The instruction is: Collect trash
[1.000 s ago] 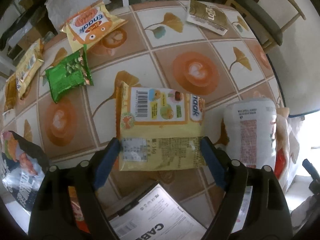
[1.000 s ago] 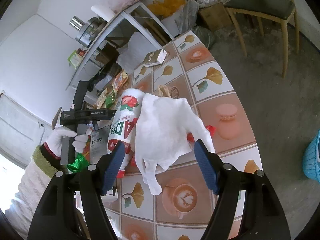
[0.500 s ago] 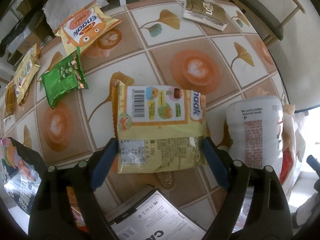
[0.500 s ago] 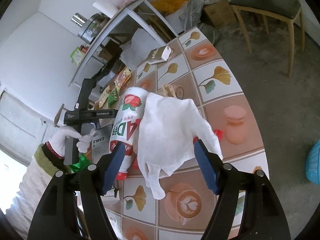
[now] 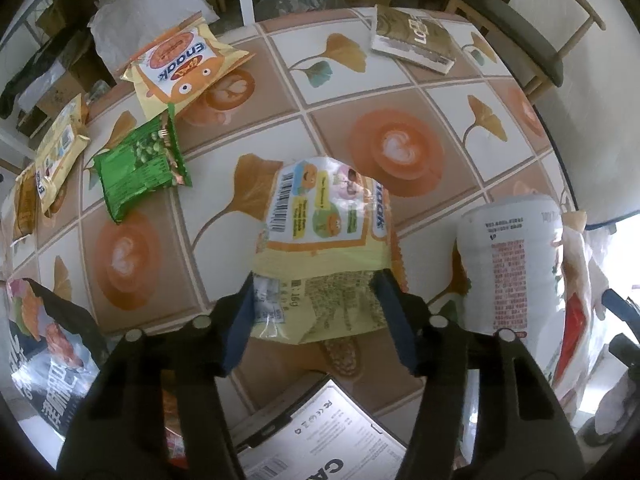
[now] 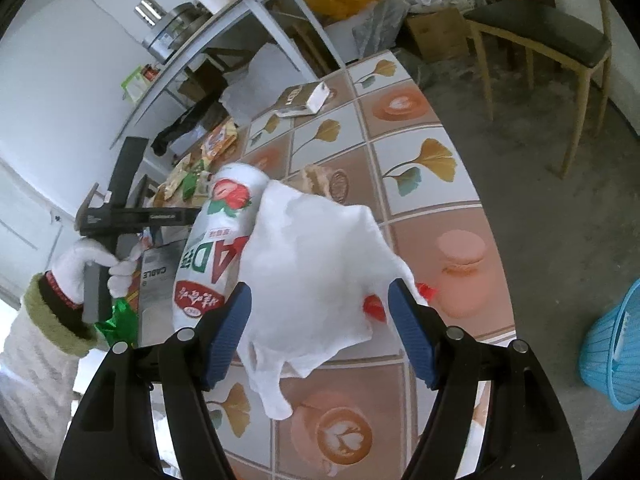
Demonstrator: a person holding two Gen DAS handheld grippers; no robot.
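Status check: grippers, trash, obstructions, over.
Left gripper shut on yellow snack packet, buckled. Right gripper open around white plastic bag. White bottle close beside.

Both views are lit by daylight – bright, soft, w/o hard shadows. In the left wrist view, glare is seen on the yellow snack packet point(image 5: 326, 216), its print partly washed out, and the far right edge is blown out to white. Strong fisheye bending is seen at the edges: the tiled table point(image 5: 400, 92) is curved, corners are blacked out. In the right wrist view the white plastic bag point(image 6: 316, 264) is overexposed – folds barely readable. Slight softness is noted towards the rims.
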